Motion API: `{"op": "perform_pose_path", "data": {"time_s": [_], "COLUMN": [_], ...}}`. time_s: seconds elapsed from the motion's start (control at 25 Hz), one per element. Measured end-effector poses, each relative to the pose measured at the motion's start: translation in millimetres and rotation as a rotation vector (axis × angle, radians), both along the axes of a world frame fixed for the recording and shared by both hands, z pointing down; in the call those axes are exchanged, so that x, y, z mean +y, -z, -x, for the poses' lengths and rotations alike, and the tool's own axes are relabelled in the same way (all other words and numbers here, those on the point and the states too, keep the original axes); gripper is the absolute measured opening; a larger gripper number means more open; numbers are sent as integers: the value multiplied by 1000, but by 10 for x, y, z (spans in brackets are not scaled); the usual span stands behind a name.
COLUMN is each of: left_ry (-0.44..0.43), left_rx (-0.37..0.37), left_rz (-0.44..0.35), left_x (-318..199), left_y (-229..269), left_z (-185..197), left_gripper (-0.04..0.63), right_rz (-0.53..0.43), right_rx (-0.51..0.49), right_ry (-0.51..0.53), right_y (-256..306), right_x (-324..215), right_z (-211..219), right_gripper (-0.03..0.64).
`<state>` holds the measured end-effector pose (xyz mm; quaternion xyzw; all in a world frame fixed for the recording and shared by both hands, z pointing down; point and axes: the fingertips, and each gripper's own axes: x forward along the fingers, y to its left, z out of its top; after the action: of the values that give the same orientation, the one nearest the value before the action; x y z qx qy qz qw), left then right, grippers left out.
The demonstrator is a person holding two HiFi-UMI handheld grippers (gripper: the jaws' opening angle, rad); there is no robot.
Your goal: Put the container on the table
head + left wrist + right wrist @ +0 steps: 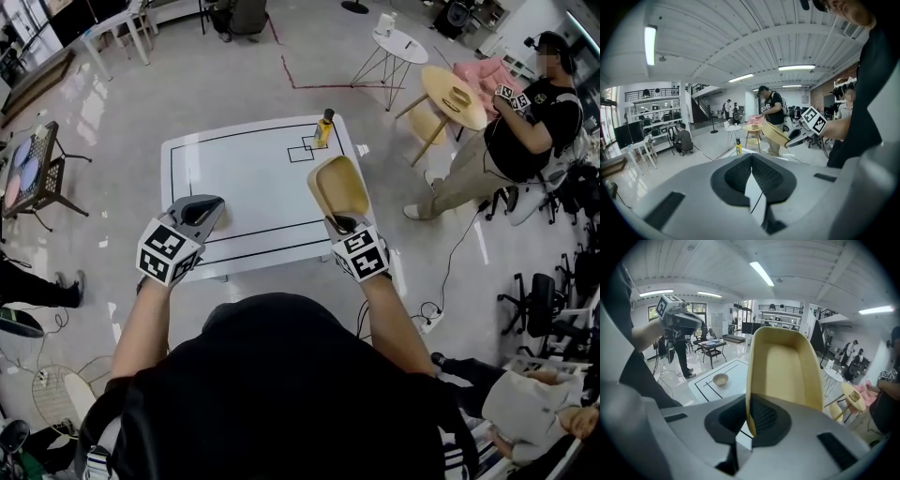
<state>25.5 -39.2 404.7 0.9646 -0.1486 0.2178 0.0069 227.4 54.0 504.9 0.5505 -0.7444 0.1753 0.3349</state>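
Note:
A tan, oblong container [337,187] hangs tilted above the right half of the white table [244,178], which is marked with black lines. My right gripper [339,221] is shut on its near rim. In the right gripper view the container [785,366] stands up from the right gripper [752,420], its hollow side facing the camera. My left gripper [208,208] is shut with nothing in it, held over the table's near left part. In the left gripper view the left gripper [751,157] points towards the container [774,133].
A yellow bottle [324,128] stands at the table's far edge. A small bowl [720,378] sits on the table under the left gripper. A person [525,131] stands to the right near a round wooden table [453,97]. A white side table [400,44] is behind, a black chair [33,173] at the left.

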Motion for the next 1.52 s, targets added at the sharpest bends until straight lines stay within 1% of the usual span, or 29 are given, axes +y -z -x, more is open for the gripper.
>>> {"op": "perform_pose_path", "data": {"time_s": [0.28, 0.64, 1.0, 1.24, 1.52], "left_ry": [-11, -1, -5, -11, 3], "left_rx": [-8, -13, -10, -3, -9], "left_rz": [10, 22, 53, 55, 76], "left_x": [55, -35, -308, -532, -868], "left_y": [-7, -1, -121, -127, -192], "left_z": [-160, -200, -278, -284, -222], "left_gripper": [8, 8, 8, 8, 8], "right_rz": [9, 8, 22, 35, 55], "right_rx": [-1, -31, -30, -34, -39], "right_ry": [11, 23, 23, 33, 42], "right_y": [-24, -42, -67, -130, -182], "right_x": [27, -63, -322, -536, -850], "right_z": [-95, -120, -173, -101, -51], "right_gripper": [9, 9, 9, 9, 9]}}
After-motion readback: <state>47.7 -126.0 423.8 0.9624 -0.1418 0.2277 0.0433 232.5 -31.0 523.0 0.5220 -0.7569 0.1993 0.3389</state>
